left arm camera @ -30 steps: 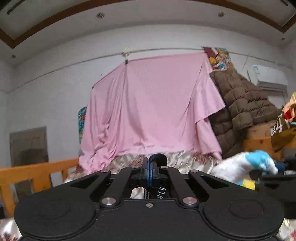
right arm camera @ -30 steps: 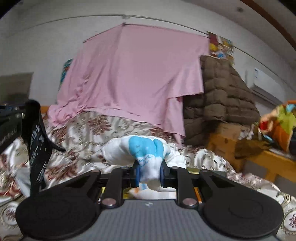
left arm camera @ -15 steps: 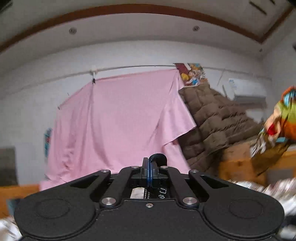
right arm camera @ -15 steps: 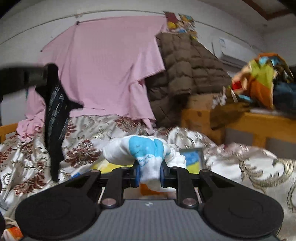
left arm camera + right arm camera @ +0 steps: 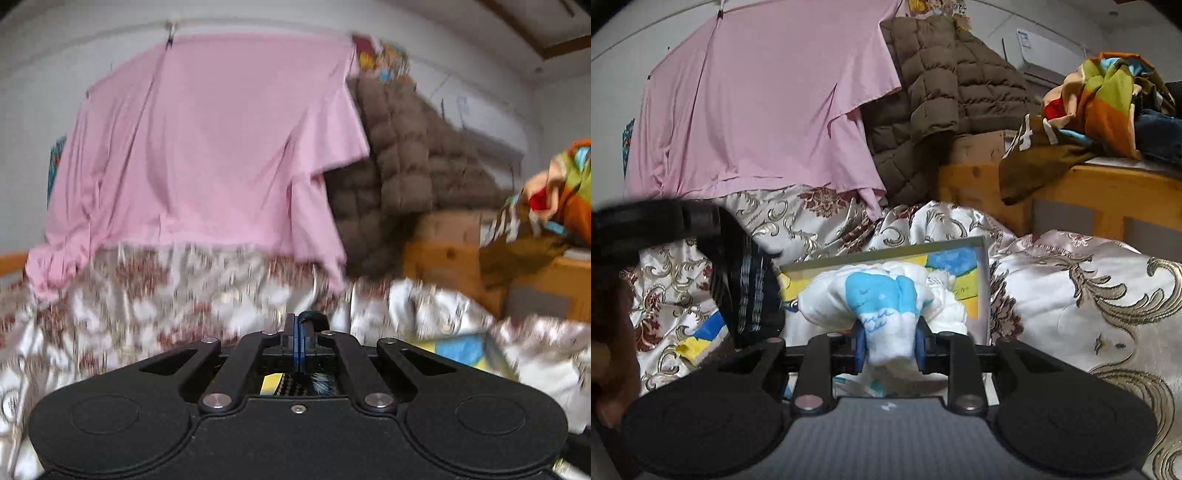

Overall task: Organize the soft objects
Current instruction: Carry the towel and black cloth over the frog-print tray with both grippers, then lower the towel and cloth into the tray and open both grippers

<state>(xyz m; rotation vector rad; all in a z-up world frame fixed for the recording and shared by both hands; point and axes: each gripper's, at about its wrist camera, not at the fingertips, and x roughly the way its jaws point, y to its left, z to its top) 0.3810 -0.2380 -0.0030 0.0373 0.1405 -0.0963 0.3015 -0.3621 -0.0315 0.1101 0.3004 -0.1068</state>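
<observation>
My right gripper (image 5: 889,350) hovers over an open shallow box (image 5: 982,258) with a yellow and blue inside, which lies on the bed. A rolled white and blue sock bundle (image 5: 875,299) sits between its blue pads. The jaws are opening, and the pads stand slightly off the bundle's sides. More white socks (image 5: 945,306) lie in the box behind it. My left gripper (image 5: 297,332) is shut on a dark patterned sock (image 5: 750,295), which hangs just left of the box. In the left wrist view only a black loop of that sock (image 5: 312,318) shows, with the box (image 5: 461,347) at lower right.
A floral satin bedspread (image 5: 1089,295) covers the bed. Behind hang a pink sheet (image 5: 757,103) and a brown quilted jacket (image 5: 942,85). A wooden cabinet (image 5: 1100,199) at the right carries a pile of colourful clothes (image 5: 1108,92). A hand (image 5: 605,350) shows at the left edge.
The right gripper swung right and sank over the box, and its pads spread off the bundle. The left gripper carried the dark sock toward the box's left side.
</observation>
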